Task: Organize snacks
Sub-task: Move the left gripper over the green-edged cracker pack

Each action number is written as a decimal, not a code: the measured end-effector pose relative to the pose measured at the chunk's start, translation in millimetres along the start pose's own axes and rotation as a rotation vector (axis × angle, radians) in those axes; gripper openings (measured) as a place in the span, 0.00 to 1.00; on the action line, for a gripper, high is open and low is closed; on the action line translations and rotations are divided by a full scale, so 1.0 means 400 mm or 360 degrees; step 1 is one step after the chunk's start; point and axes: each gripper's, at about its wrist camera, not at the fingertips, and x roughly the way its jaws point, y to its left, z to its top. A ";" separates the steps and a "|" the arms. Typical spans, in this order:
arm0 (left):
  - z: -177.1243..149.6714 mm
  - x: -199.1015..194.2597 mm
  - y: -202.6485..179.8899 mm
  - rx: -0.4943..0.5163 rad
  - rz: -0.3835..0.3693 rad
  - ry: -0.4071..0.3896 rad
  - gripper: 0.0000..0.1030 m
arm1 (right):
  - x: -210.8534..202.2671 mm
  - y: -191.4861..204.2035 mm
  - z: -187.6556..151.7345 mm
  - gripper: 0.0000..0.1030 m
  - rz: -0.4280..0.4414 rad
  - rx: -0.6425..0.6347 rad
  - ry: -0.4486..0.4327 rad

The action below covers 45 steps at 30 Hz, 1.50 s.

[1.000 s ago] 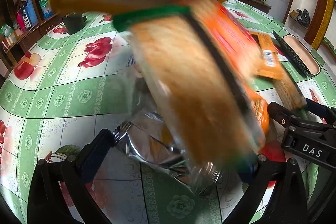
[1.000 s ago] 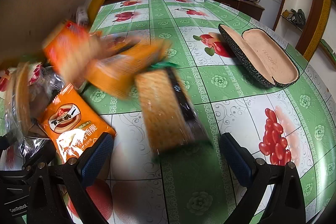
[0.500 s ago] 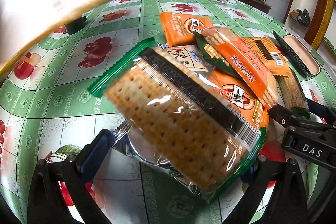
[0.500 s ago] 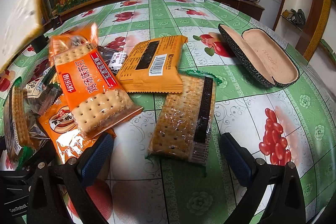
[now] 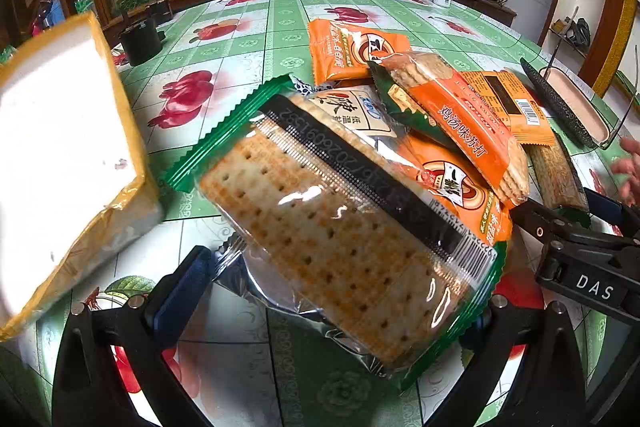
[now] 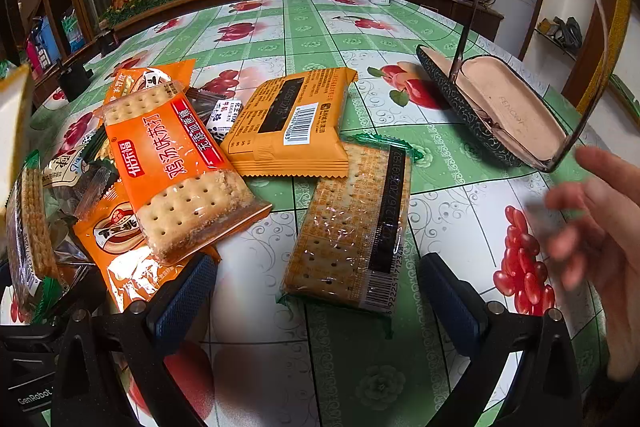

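We work on a table (image 6: 360, 27) covered in a green cloth printed with red fruit, and nearly all the snacks lie heaped on its left half, so they look tipped out together and waiting to be sorted. At the far left a yellow-edged box (image 5: 68, 155) is tilted above the cloth; we cannot tell what holds it, but we judge it is the container the packets belong in. An open glasses case (image 6: 504, 111) rests well apart on the right with spectacles (image 6: 592, 39) propped in it, outside the job.

The big green-trimmed cracker pack (image 5: 344, 227) leans on the pile directly ahead of our left gripper (image 5: 340, 291), whose jaws stand wide apart and grip nothing; the pack crosses the gap between them, which makes it the natural first pick. Our right gripper (image 6: 316, 291) is likewise spread and empty, with a second cracker pack (image 6: 356, 227) lying flat on the cloth just ahead of it. A blurred bare hand (image 6: 592, 235) hovers at the right edge, touching nothing we can see.

Next comes the orange soda-cracker pack (image 6: 176, 171), propped across the heap, then a flat orange packet (image 6: 292, 123), barcode up, touching the second cracker pack. Smaller orange sachets (image 5: 352, 51) and a small dark-wrapped sweet (image 6: 224, 115) are half buried beneath.
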 end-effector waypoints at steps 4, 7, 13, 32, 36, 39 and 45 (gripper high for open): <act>0.000 0.001 0.000 0.0000 0.0000 0.0000 1.00 | 0.000 0.000 0.000 0.99 0.0000 0.0000 0.0000; 0.001 0.001 0.000 -0.0001 -0.0001 0.0000 1.00 | 0.000 0.000 0.000 0.99 0.0000 0.0000 0.0000; 0.000 0.002 0.000 -0.0001 -0.0001 -0.0001 1.00 | 0.000 0.000 0.000 0.99 0.0000 0.0000 -0.0001; -0.009 -0.013 0.011 0.0047 -0.0043 0.0082 1.00 | -0.009 0.007 0.000 0.99 0.0081 -0.0066 0.0065; -0.053 -0.061 0.058 0.0040 -0.0182 0.0112 1.00 | -0.072 -0.012 -0.021 0.93 0.0329 -0.0109 0.0065; -0.091 -0.107 0.103 0.0007 -0.0285 0.0090 1.00 | -0.127 -0.019 -0.043 0.91 0.0437 -0.0208 0.0042; -0.144 -0.150 0.186 -0.0134 -0.0467 0.0111 1.00 | -0.192 0.002 -0.058 0.82 0.0578 -0.0267 -0.0012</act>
